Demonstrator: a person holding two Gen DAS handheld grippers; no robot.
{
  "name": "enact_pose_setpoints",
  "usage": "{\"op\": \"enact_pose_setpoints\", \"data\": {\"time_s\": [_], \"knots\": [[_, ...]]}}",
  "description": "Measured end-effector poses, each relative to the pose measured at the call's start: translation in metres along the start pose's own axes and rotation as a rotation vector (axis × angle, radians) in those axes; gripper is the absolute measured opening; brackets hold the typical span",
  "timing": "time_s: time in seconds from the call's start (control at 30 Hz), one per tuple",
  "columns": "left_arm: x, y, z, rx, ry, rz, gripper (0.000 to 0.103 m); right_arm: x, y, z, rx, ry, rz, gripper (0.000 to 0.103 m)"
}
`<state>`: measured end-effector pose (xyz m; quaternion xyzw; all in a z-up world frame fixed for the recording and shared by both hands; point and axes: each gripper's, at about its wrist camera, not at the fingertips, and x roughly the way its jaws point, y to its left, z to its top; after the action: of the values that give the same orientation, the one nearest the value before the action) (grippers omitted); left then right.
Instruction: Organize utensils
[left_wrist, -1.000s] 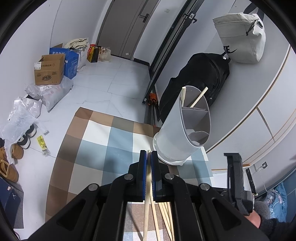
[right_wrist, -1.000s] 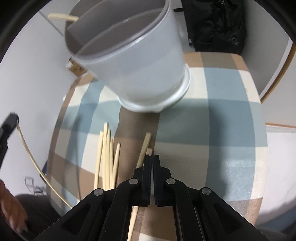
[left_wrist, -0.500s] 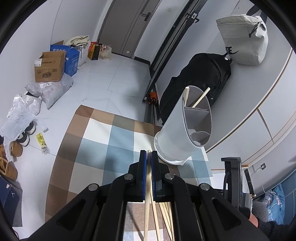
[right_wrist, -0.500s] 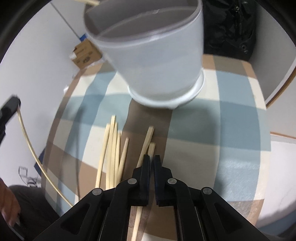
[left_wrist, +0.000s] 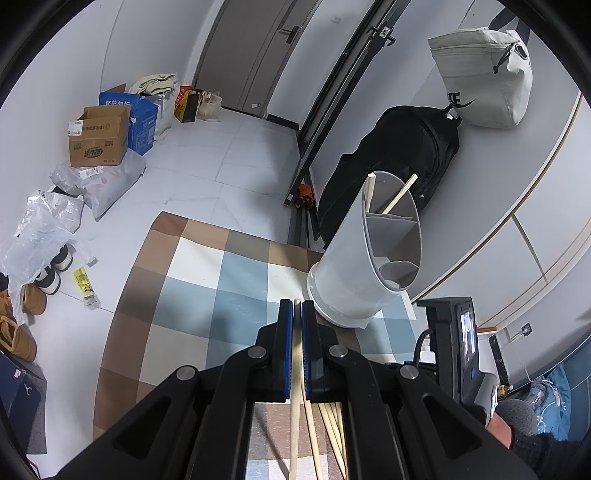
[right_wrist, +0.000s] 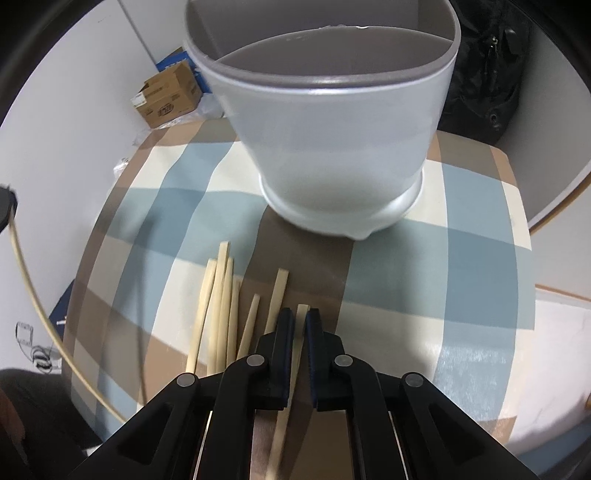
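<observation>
The left gripper (left_wrist: 297, 308) is clamped on a pale wooden chopstick (left_wrist: 295, 387), its blue pads pressed flat against the thin squared stick, which runs back between the black arms. The right gripper (right_wrist: 299, 317) points steeply down with its jaws almost together around the end of a second pale wooden chopstick (right_wrist: 300, 314) that lies on the tabletop; whether the pads truly pinch it cannot be told. Just left of it, a loose bundle of matching wooden chopsticks (right_wrist: 221, 295) lies fanned on the checked blue, brown and cream cloth (right_wrist: 424, 266). At the far side stands a smooth, matte grey plastic utensil holder (left_wrist: 364, 258) with inner dividers, two chopsticks (left_wrist: 400, 192) leaning in its far compartment.
</observation>
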<state>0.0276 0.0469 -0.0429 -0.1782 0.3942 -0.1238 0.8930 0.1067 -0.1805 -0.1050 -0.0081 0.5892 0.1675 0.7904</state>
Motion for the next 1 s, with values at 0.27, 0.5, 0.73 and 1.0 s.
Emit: {"op": "enact_pose_setpoints", "data": {"time_s": [0.27, 0.5, 0.73, 1.0], "knots": [[-0.011, -0.003, 0.003, 0.015, -0.024, -0.02, 0.0, -0.037, -0.02, -0.01, 0.075, -0.121, 0.106, 0.005], [-0.022, -0.018, 0.008, 0.045, -0.038, -0.013, 0.0, -0.103, -0.028, -0.014, 0.065, -0.324, 0.18, 0.005], [-0.047, -0.046, 0.022, 0.114, -0.065, -0.04, 0.0, -0.159, -0.02, -0.018, -0.034, -0.502, 0.194, 0.005], [-0.059, -0.076, 0.044, 0.176, -0.076, -0.069, 0.0, -0.188, -0.018, -0.014, -0.064, -0.609, 0.22, 0.004]]}}
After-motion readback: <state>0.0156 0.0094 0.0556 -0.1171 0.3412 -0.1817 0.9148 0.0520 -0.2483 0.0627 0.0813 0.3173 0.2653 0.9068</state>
